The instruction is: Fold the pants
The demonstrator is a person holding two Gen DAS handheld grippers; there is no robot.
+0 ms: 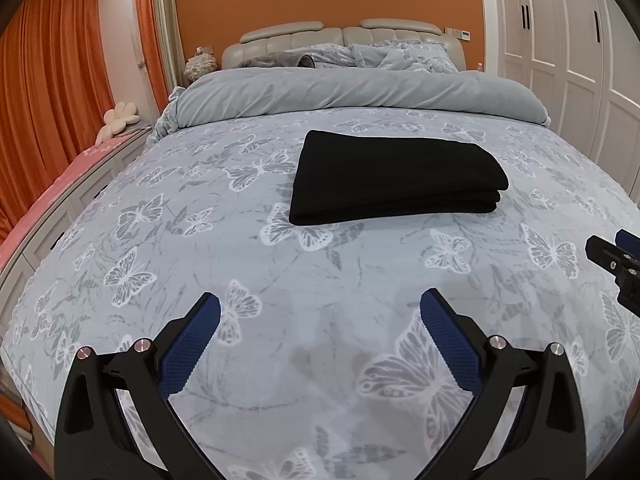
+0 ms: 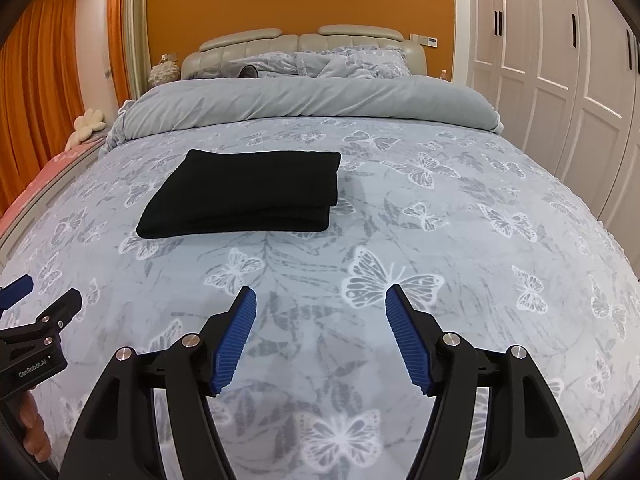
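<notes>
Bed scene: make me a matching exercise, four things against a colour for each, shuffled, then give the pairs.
Things:
1. pants
2. curtain
3. wardrobe doors
4. pads on the left tongs

Colours:
A. white
B. blue
C. black
D. orange

Pairs: 1-C, 2-D, 3-A, 4-B

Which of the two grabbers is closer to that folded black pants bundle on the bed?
Neither clearly. The pants lie ahead-right of the open left gripper and ahead-left of the open right gripper, about equally far.
</notes>
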